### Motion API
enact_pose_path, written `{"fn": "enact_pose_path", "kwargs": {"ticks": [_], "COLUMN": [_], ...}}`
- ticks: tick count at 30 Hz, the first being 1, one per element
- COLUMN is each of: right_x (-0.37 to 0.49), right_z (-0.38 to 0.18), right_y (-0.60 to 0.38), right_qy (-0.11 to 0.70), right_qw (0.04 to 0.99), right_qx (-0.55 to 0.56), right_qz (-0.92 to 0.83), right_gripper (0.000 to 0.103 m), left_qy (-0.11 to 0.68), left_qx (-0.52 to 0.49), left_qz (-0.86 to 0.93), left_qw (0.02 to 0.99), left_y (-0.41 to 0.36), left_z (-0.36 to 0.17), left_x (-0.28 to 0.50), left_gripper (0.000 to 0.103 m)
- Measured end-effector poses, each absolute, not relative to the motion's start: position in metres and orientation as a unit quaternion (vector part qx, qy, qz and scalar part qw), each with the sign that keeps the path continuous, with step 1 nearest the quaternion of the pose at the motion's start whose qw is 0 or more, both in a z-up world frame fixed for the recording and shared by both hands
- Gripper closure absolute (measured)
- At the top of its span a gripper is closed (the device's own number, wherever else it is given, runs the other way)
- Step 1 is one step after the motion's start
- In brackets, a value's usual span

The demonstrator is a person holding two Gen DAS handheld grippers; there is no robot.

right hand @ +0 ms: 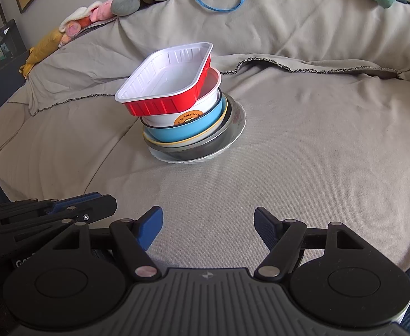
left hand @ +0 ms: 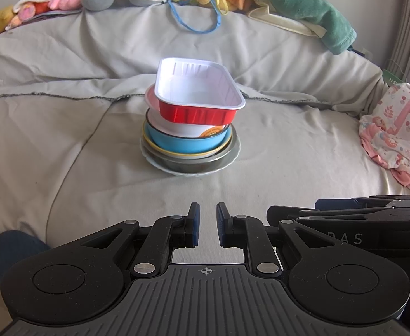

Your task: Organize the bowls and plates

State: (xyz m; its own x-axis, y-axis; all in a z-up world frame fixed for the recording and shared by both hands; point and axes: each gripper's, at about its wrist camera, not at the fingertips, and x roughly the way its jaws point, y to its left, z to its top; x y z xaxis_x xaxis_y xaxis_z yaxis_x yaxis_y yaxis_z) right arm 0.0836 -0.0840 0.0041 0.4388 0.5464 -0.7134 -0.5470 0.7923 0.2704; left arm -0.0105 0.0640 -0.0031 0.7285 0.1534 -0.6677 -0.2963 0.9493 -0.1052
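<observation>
Nearest, the left gripper (left hand: 207, 224) hovers with fingers drawn nearly together on nothing, the right gripper (right hand: 207, 231) spread apart and empty, both facing the tilted stack of dishes (left hand: 191, 123) on the bed (left hand: 65, 140), red tray (left hand: 199, 95) topmost.

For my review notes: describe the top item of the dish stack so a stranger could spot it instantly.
On the grey-covered bed stands one stack of dishes. At its top sits the red tray, tilted on a white bowl. It alone is rectangular, ribbed red outside and white inside; everything beneath is round.
</observation>
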Motion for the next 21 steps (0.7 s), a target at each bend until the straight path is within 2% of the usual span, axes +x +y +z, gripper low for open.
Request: {"fn": "enact_pose_path", "kwargs": {"ticks": [21], "right_x": [0.0819], "right_z": [0.0035], "right_y": [-0.0831], "right_qy": [0.421], "right_qw": [0.848], "right_qx": [0.000], "right_qz": [0.322], "right_gripper": [0.030], "left_qy": [0.350], "left_qx": [-0.100], "left_qz": [0.128], "left_qw": [0.923], "left_y": [0.0600], "left_z": [-0.0026], "left_x": [-0.0103], "left_gripper": [0.086]}}
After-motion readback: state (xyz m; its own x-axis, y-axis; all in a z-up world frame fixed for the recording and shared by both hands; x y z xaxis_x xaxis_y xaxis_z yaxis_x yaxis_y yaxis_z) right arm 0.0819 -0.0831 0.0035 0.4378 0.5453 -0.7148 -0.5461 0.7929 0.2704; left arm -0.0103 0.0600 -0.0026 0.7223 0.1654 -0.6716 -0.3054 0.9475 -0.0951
